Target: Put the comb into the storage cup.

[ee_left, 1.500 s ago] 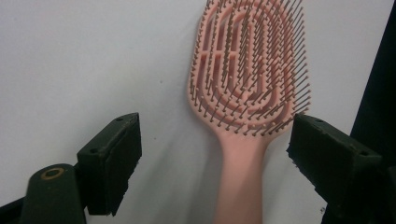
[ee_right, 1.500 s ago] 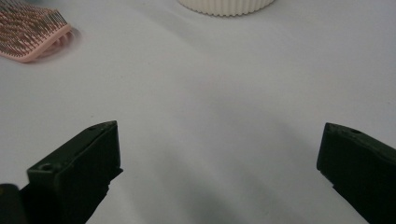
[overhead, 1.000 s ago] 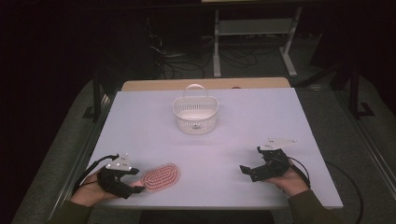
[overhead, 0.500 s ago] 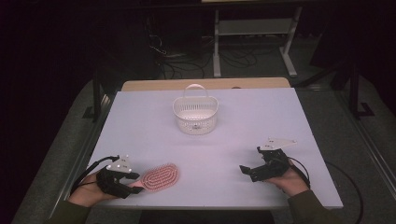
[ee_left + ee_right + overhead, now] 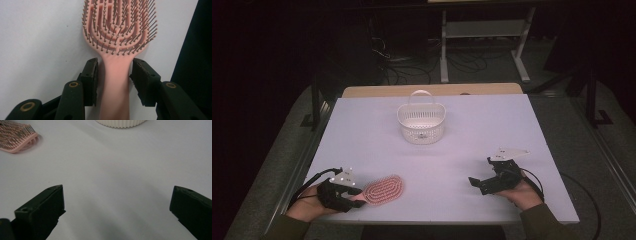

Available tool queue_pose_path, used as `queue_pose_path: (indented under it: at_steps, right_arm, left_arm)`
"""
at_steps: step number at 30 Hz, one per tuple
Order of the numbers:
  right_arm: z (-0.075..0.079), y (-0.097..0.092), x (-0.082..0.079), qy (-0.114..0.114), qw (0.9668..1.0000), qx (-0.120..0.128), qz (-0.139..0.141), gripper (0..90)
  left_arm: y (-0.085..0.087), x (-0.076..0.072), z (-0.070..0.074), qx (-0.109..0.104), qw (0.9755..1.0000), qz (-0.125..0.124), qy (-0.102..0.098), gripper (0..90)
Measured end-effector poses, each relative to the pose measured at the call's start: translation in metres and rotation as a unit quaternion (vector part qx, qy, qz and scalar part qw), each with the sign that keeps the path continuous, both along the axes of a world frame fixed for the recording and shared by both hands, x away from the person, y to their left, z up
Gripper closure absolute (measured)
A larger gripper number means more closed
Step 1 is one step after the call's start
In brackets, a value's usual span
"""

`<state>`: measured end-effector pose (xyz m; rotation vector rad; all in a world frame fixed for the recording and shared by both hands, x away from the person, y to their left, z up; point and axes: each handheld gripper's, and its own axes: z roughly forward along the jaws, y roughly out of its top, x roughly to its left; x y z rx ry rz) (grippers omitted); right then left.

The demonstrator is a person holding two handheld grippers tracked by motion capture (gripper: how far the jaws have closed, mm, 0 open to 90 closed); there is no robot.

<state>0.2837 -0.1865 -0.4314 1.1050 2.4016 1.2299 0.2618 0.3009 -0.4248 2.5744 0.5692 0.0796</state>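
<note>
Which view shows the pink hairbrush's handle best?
The left gripper view: the hairbrush handle runs between the left gripper's closing jaws, with slim gaps on both sides. The high view shows the brush small, its handle hidden by that gripper; the right gripper view catches just a corner of the bristled head.

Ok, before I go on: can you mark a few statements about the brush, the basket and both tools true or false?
1. The hairbrush handle lies between the left tool jaws. True; they have just been closing around it.
2. The hairbrush lies bristles down. False: the bristles face up.
3. The right tool grips the basket. False: its jaws stand open and empty, well short of the basket.
4. The basket stands upright on the table. True.
</note>
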Motion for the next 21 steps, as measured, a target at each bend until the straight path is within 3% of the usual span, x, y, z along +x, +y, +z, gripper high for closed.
queue_pose_path:
  at_steps: [21]
  right_arm:
    - [-0.0005,0.0005,0.0002,0.000,1.0000,-0.001,0.002,0.0]
  left_arm:
    - [-0.0075,-0.0016,0.0018,0.033,0.9994,-0.008,-0.008,67.0]
